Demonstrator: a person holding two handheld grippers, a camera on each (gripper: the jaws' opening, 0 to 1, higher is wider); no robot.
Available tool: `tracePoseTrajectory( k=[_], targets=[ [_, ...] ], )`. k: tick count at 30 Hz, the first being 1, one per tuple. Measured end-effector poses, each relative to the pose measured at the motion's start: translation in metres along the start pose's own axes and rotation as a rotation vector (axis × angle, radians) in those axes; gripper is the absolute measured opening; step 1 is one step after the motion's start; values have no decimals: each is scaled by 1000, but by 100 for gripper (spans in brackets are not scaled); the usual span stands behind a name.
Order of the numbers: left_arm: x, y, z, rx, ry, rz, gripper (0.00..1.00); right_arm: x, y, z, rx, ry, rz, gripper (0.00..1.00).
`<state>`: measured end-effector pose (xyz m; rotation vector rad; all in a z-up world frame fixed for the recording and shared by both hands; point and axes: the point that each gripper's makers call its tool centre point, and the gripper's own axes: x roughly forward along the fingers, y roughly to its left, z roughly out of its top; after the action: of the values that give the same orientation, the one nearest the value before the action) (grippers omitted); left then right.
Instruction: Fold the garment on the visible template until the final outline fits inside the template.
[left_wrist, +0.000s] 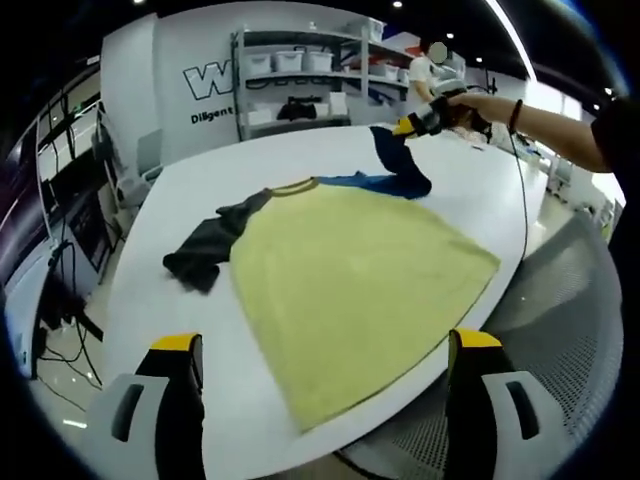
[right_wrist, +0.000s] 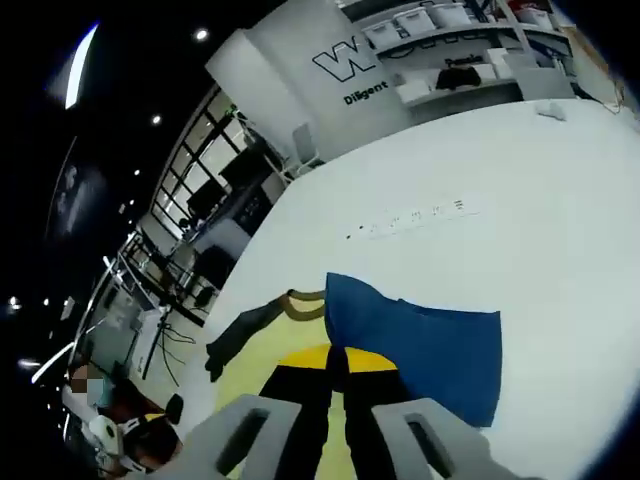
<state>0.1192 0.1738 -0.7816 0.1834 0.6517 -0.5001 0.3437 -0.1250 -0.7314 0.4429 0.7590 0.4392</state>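
Note:
A yellow shirt (left_wrist: 350, 280) lies flat on the white table (left_wrist: 300, 150), with a dark grey sleeve (left_wrist: 205, 250) spread to its left. Its blue sleeve (left_wrist: 395, 165) is lifted at the far side, pinched by my right gripper (left_wrist: 412, 126), which a hand holds there. In the right gripper view the jaws of the right gripper (right_wrist: 335, 362) are together on the edge of the blue sleeve (right_wrist: 425, 345), above the yellow body (right_wrist: 250, 395) and the dark sleeve (right_wrist: 240, 330). My left gripper (left_wrist: 325, 345) hovers over the shirt's near hem, jaws wide apart and holding nothing.
A grey mesh chair (left_wrist: 570, 310) stands at the table's right edge. Shelves with white bins (left_wrist: 300, 85) line the back wall. A thin row of marks (right_wrist: 415, 215) lies on the bare table beyond the shirt. Desks and cables stand off the left side.

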Motion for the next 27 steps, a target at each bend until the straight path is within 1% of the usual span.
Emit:
tracePoseTrajectory(
  k=[3,4,7,8,9,12,14,16,17,18,20,23,26,27],
  targets=[
    [0,0,0,3,4,1,99,14,26,-4,-27,25,32,0],
    [0,0,1,3,1,0,99,16,28,-3,-26,24,31,0],
    [0,-1,3,6,-10,-5,99,30,45,-4,-55,29,34,0],
    [0,0,3,7,-12,-5,99,32,47,-5,-60,31,33,0],
    [1,0,4,10,-16,-5,99,40,55,-8,-87,48,29,0],
    [1,1,7,17,-26,-2,99,51,68,-12,-128,74,27,0],
    [0,-1,10,17,-39,-11,99,61,88,-14,-198,90,25,0],
    [0,-3,10,29,-42,-23,99,66,96,-13,-276,92,12,0],
    [0,-4,11,36,-42,-25,99,70,101,-15,-335,107,-4,0],
    [0,-4,11,38,-43,-26,99,71,103,-16,-348,111,-10,0],
    [-1,-5,11,43,-48,-30,99,80,115,-19,-414,124,-21,0],
    [-2,-6,12,39,-55,-35,99,88,125,-25,-446,139,-26,0],
    [-2,-6,9,34,-54,-36,99,100,133,-32,-523,156,-55,0],
    [-2,-6,9,35,-50,-35,99,103,136,-32,-522,145,-62,0]
  ],
)
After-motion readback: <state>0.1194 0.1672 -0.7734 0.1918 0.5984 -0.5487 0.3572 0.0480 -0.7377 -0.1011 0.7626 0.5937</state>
